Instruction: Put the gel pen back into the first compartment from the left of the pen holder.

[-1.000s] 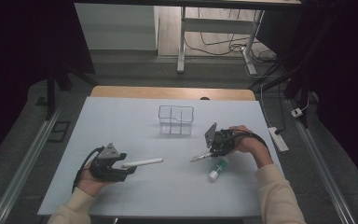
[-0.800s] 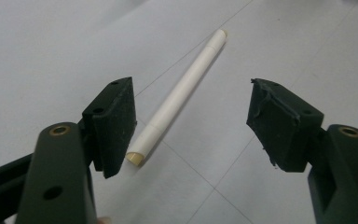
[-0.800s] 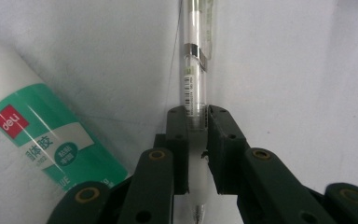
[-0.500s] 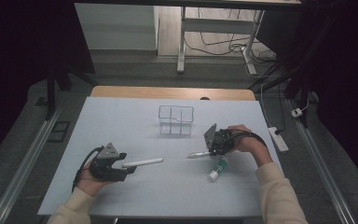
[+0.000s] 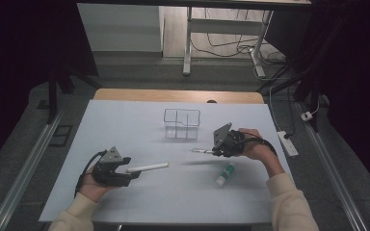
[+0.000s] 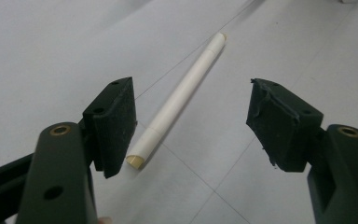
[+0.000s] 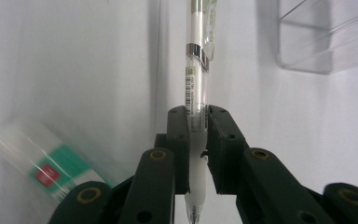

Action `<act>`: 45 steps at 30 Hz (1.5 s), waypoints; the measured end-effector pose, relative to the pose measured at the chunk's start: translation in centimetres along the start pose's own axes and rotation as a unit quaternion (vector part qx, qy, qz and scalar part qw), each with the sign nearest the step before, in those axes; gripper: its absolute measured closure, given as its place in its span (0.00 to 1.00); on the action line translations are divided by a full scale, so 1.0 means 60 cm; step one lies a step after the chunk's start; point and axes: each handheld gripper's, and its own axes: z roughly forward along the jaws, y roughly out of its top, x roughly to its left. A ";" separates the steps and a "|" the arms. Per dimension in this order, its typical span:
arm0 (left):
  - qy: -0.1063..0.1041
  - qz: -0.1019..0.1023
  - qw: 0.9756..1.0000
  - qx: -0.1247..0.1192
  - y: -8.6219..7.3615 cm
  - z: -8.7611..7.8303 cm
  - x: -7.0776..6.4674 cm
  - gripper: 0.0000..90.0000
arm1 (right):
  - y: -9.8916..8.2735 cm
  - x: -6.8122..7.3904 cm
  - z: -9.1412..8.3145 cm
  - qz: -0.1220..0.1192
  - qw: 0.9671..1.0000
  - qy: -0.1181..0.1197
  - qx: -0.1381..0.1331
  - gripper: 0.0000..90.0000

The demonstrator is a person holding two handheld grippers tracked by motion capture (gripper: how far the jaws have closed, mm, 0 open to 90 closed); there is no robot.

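Note:
A white stick-shaped pen (image 5: pixel 147 168) (image 6: pixel 179 99) lies on the white table sheet at the left. My left gripper (image 5: pixel 134 173) (image 6: pixel 191 123) stands open around its near end, jaws apart on either side and not touching it. My right gripper (image 5: pixel 211 151) (image 7: pixel 197 126) is shut on a clear white pen (image 5: pixel 200 151) (image 7: pixel 196 70), held just above the table and pointing left. A small white bottle with a green label (image 5: pixel 225 174) (image 7: pixel 46 165) lies on the sheet below the right gripper.
A clear plastic divided box (image 5: pixel 181 123) (image 7: pixel 326 37) stands at the middle back of the table. A white power strip (image 5: pixel 287 143) lies off the table's right edge. The wooden table edge (image 5: pixel 178 95) runs along the far side.
My right gripper has lifted the clear pen slightly and carried it up and away from the bottle. The left gripper and white pen have stayed where they were.

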 end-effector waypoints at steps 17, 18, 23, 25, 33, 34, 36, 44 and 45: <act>0.001 0.003 1.000 -0.004 0.001 -0.001 0.001 0.36 | 0.024 0.071 -0.025 0.076 0.995 -0.027 -0.061 0.87; 0.001 0.006 1.000 -0.003 0.002 -0.001 0.000 0.36 | 0.025 0.075 -0.024 0.084 0.994 -0.026 -0.061 0.87; 0.006 0.020 1.000 -0.002 0.008 -0.001 -0.009 0.36 | 0.029 0.085 -0.016 0.099 0.993 -0.022 -0.060 0.87; 0.008 0.029 1.000 -0.002 0.012 -0.001 -0.014 0.36 | 0.033 0.086 -0.014 0.104 0.993 -0.020 -0.058 0.87; 0.004 0.060 0.998 -0.003 0.033 0.005 -0.040 0.36 | 0.054 0.091 -0.006 0.120 0.991 -0.008 -0.052 0.87; 0.005 0.066 0.998 -0.004 0.036 0.007 -0.044 0.36 | 0.056 0.091 -0.004 0.120 0.991 -0.007 -0.049 0.87; 0.004 0.075 0.997 -0.005 0.042 0.010 -0.051 0.36 | 0.060 0.091 -0.001 0.125 0.991 -0.002 -0.047 0.87; 0.006 0.096 0.995 -0.005 0.062 0.023 -0.067 0.35 | 0.068 0.091 0.014 0.144 0.988 0.011 -0.044 0.87; 0.007 0.099 0.995 -0.006 0.064 0.025 -0.070 0.35 | 0.069 0.090 0.015 0.145 0.988 0.012 -0.045 0.87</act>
